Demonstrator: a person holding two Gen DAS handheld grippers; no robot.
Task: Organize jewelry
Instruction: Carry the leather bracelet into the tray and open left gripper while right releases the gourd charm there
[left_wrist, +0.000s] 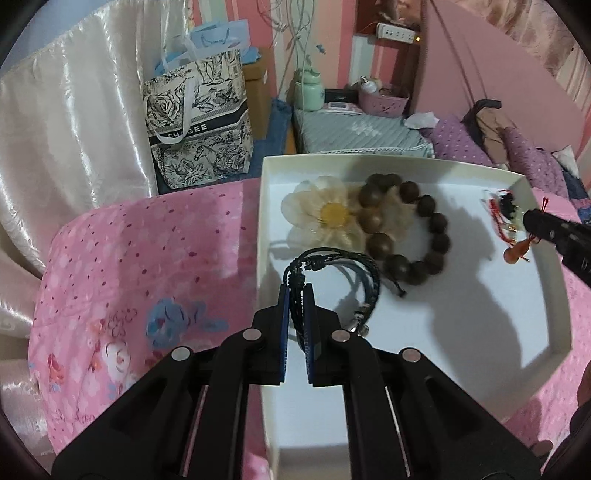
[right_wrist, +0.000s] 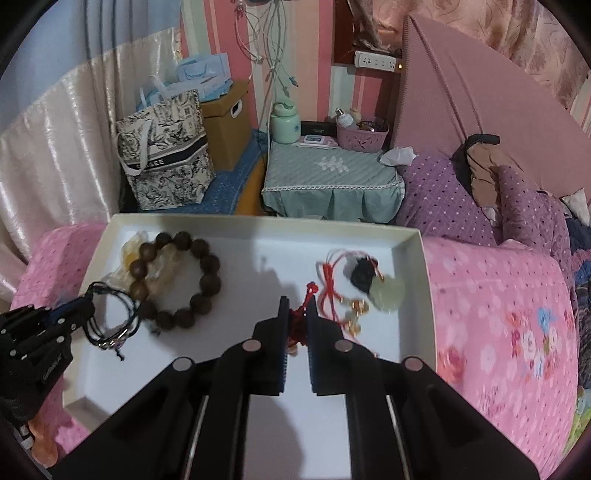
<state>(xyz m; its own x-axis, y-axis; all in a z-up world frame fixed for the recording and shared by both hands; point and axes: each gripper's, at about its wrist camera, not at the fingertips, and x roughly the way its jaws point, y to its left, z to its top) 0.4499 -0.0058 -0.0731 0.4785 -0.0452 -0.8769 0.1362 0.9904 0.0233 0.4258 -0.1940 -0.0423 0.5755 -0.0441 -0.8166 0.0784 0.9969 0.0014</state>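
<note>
Bracelets go into the white cardboard tray (left_wrist: 546, 266): left hand-held gripper (left_wrist: 298, 295) pinching black braided cord bracelet (left_wrist: 332, 266) should release at seven o'clock of brown wooden bead bracelet (left_wrist: 406, 229); right hand-held gripper (right_wrist: 298, 306) clamps red string charm (right_wrist: 301, 317)

Bedroom clutter you had behind and around the pink bed

You had a pink floral bedspread (right_wrist: 495, 317) underfoot of everything, with a cream satin curtain (left_wrist: 62, 122) hanging at the left. A black-and-white printed tote bag (right_wrist: 166, 151) stood on the floor beside a brown cardboard box (right_wrist: 225, 125), pale blue paper bags (right_wrist: 203, 70) behind it. Your nightstand wore a quilted teal cover (right_wrist: 328, 173) and carried a mint green bottle (right_wrist: 285, 123) and a pink basket (right_wrist: 362, 134). A white power strip (right_wrist: 376, 61) sat above, next to the pink headboard (right_wrist: 480, 99), with purple dotted bedding (right_wrist: 443, 199) below.
</note>
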